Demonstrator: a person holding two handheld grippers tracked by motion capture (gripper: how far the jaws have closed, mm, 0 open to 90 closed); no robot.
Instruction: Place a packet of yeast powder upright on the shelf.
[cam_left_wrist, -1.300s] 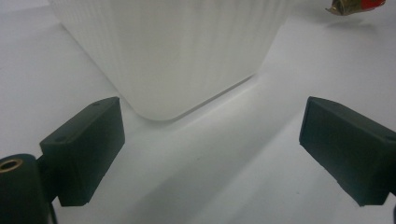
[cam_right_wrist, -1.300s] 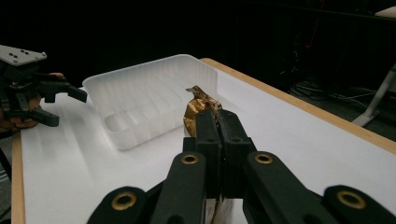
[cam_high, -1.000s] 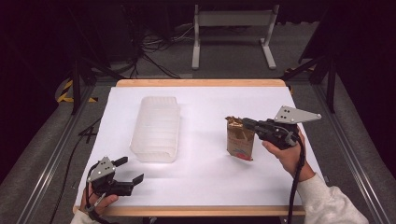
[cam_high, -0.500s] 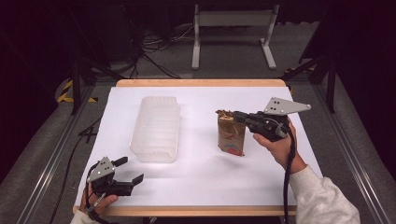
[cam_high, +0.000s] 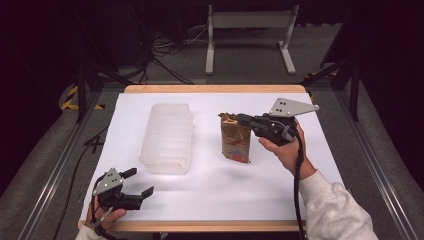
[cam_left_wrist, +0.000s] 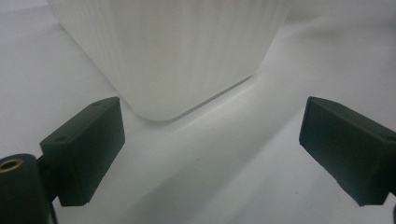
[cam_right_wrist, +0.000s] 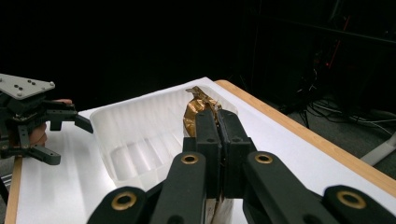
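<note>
Pouch (cam_high: 236, 141), gold, hangs at the table's (cam_high: 210, 200) centre-right, pinched at its top by your right gripper (cam_high: 240, 119). Your left gripper (cam_high: 135, 183) rests spread wide at 7 o'clock, near the clear plastic tray (cam_high: 167, 137).

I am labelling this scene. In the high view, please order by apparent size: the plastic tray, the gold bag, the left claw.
1. Plastic tray
2. Gold bag
3. Left claw, though it lies nearer the camera, so it looks bigger than it is.
</note>
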